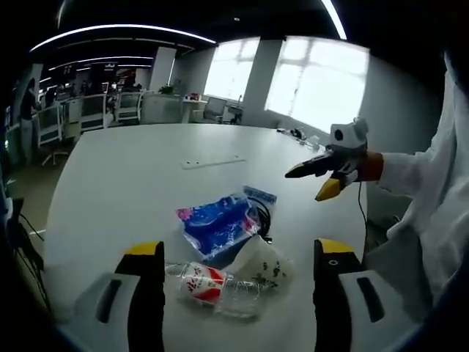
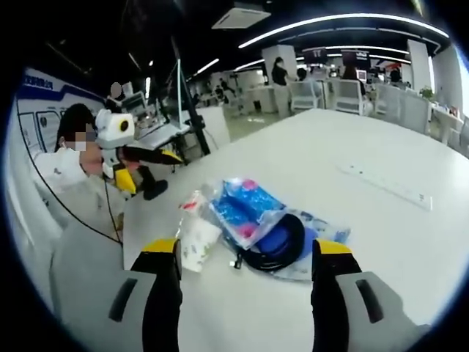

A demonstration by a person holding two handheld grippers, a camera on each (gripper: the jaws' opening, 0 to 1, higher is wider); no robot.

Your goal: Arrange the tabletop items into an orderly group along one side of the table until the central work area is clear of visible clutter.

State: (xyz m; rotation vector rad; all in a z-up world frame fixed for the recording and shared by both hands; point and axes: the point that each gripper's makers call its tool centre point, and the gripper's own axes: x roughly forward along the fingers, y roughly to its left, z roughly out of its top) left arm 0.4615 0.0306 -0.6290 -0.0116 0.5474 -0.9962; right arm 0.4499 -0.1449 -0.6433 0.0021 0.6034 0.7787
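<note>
In the left gripper view, the left gripper (image 1: 238, 293) is held with jaws spread, nothing between the pads. A crushed plastic bottle (image 1: 212, 284) lies between the jaws on the white table (image 1: 124, 176), a blue packet (image 1: 218, 224) just beyond it. The right gripper (image 1: 322, 176) is seen up to the right, jaws slightly parted. Bright windows (image 1: 315, 84) are seen behind.

In the right gripper view, the right gripper (image 2: 245, 293) is spread and empty. A black cable coil (image 2: 278, 242) rests just ahead between the jaws. Office desks (image 2: 322, 92) are seen beyond.
</note>
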